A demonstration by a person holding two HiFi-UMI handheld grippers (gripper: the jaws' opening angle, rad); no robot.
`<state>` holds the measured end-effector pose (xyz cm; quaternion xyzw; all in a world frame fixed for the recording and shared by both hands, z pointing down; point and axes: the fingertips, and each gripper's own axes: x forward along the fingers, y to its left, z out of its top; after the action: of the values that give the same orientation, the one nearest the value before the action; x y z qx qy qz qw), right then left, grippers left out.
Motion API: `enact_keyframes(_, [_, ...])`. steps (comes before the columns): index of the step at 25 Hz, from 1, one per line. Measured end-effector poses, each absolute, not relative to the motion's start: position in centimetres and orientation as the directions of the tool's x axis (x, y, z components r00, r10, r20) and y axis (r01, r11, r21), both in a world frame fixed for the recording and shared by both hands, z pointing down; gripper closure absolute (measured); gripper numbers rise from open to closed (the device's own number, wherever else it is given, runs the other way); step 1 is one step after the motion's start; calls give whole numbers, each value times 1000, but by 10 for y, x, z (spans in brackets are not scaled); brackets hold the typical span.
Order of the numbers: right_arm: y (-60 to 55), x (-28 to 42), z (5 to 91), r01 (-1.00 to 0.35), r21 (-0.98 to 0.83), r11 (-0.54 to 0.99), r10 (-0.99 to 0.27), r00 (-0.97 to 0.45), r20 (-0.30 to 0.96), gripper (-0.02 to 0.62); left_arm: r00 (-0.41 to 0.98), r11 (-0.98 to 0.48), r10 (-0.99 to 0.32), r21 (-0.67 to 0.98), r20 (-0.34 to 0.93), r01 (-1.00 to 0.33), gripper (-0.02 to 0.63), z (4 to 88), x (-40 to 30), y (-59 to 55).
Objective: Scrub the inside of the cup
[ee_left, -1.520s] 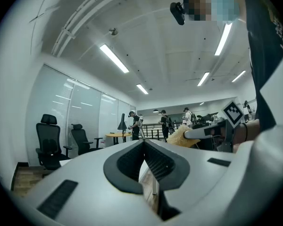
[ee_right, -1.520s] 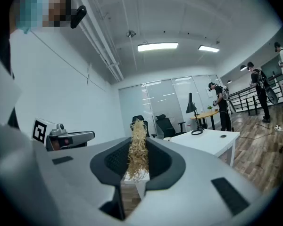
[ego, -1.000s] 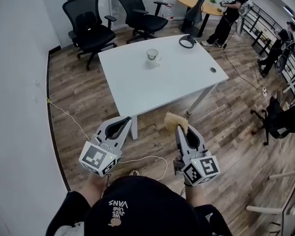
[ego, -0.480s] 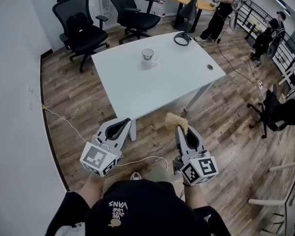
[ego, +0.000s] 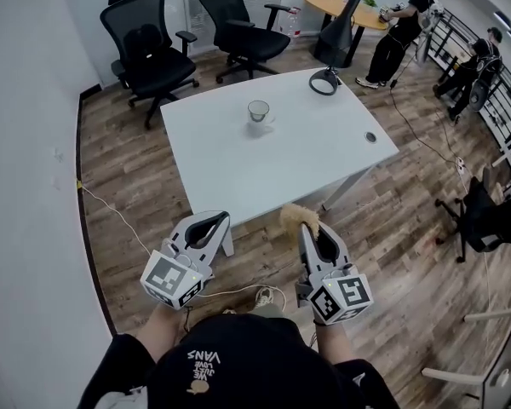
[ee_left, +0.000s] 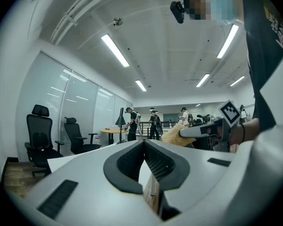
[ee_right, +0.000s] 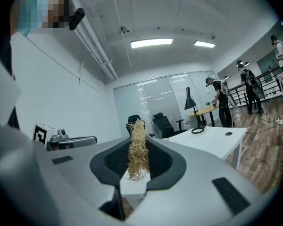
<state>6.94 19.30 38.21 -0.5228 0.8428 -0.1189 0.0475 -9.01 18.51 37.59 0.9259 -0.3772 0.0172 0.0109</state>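
Right tool [ego: 306,228]: jaws clenched on a tan fibrous scrubber [ego: 295,216]. In the right gripper view the strands stand up between the dark pads and fray out above the tips. Tool held roughly level, pointing toward the desk.

Left tool [ego: 215,220]: jaws pressed together, tips meeting, nothing between the pads in the left gripper view. Also roughly level and pointing toward the desk, to the left of the right tool, the two apart.

Both tools sit over the wood-plank floor [ego: 136,169], short of the near edge of the white desk [ego: 238,169]. Neither touches the desk.

Cup [ego: 258,111]: clear glass, upright, on the far half of the desk and well apart from both tools. The contents cannot be made out from the head view.

Other items on the desk: a black ring-shaped object [ego: 324,81] at the far right corner, and a round cable port [ego: 370,137] near the right edge.

Surroundings: two black office chairs [ego: 149,45] beyond the far edge of the desk. A round wooden table [ego: 349,8] stands further back, with people [ego: 402,28] standing near it. A thin cable [ego: 111,203] runs across the floor on the left, along the white wall [ego: 25,186].
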Motion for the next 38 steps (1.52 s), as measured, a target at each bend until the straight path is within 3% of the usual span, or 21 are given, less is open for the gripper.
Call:
enact_keyframes(11, [136,101,386,-811,-263,522,-837,-547,27,514,672,-672,-740,28,1,-740,595,375,-53,148])
enact_keyframes(20, [114,112,396,-779,-276,563,-806,-591,25,514,591,-593,-803,2,82,-805,595,394,-47,121])
enact_keyframes(38, [2,88,393,-831,-275,483,-854,-516,60,515,650,-650,-755,22,85,-759,595,397,-68,-18])
